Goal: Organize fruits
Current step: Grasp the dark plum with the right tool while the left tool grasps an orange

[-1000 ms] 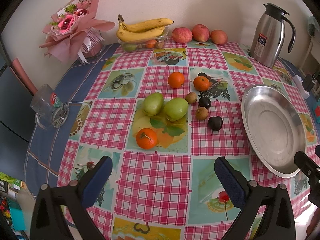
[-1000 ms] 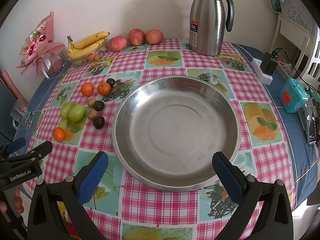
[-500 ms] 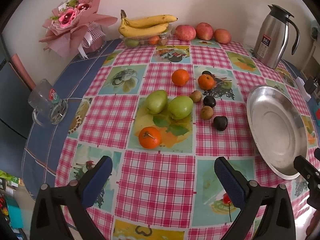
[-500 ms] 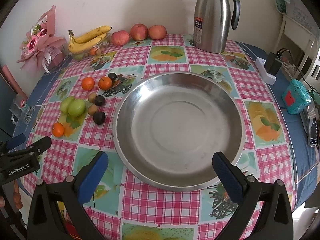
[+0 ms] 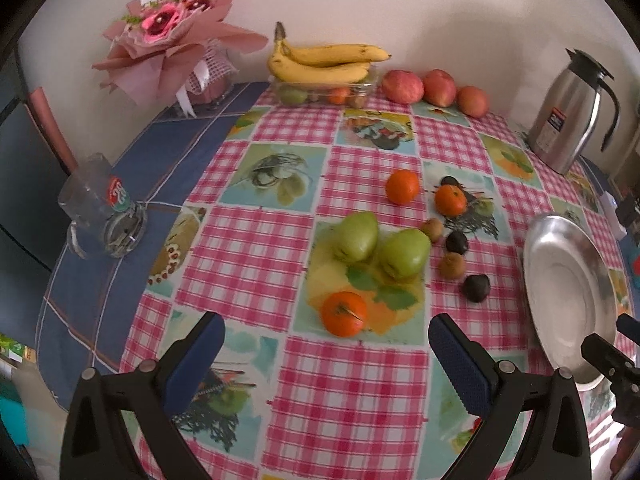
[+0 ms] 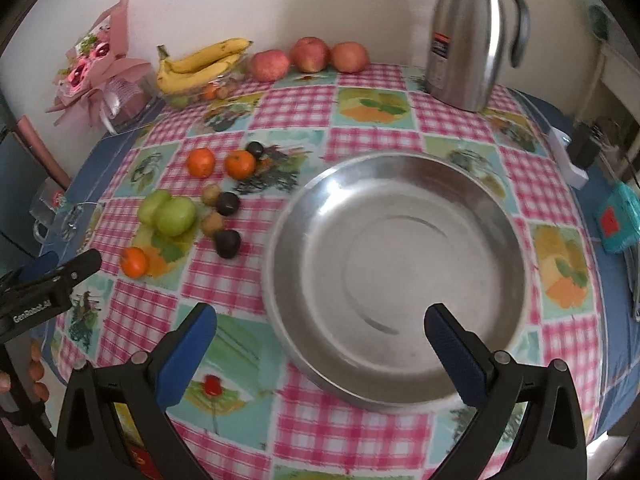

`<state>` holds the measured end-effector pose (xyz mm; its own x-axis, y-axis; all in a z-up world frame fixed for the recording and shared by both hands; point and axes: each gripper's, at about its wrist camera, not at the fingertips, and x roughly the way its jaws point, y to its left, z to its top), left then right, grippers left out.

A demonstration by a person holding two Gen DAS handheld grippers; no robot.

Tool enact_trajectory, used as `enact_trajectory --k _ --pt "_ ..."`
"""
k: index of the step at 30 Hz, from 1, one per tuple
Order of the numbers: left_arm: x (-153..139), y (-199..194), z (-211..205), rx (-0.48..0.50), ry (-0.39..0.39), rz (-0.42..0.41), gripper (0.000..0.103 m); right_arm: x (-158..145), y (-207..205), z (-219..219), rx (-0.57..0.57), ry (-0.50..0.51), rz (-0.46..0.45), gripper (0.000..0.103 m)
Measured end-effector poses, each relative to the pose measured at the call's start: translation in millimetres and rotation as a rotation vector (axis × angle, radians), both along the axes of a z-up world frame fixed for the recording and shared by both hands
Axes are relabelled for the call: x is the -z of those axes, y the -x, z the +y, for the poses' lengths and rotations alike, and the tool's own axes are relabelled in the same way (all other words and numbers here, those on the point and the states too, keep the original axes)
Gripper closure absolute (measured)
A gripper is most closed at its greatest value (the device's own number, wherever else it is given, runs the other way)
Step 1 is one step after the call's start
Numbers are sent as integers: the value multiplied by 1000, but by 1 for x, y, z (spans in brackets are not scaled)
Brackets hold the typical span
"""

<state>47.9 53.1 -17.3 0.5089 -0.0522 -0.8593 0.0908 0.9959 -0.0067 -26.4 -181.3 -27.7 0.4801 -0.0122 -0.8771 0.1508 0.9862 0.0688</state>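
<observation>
Left tongs [image 5: 326,344] wide over glossy round orange [image 5: 344,313]; right tongs [image 6: 320,330] wide over shiny steel dish [image 6: 394,288].

The table [image 6: 372,92] carries 3 oranges [image 5: 344,313], 2 pears [image 5: 404,253] and a steel dish [image 6: 396,276].

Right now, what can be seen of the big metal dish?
The metal dish is round, wide and shallow, silvery like steel, with a flat bottom, sloping wall and faint scuff marks. It sits upright and empty on the checked tablecloth, right of the loose fruit. The right claw hovers open over its near rim, touching nothing.
</observation>
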Motion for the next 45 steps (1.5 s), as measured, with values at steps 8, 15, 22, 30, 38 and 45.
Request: enact_trajectory --k 8,15,22,30,38,45 --pt "8 -16 35 -53 95 3 0 4 -34 48 -168 -41 18 0" --pt "14 -26 38 56 116 7 0 11 -51 78 -298 -26 4 0" --pt "35 -33 31 96 103 51 0 25 -60 86 -355 17 -26 0" --pt "56 -38 22 108 114 55 10 38 -76 77 -358 70 -53 24" --pt "72 -42 8 143 118 72 28 57 -92 75 -371 55 -14 43" --pt "78 -40 0 168 114 64 41 69 -95 78 -382 70 13 59"
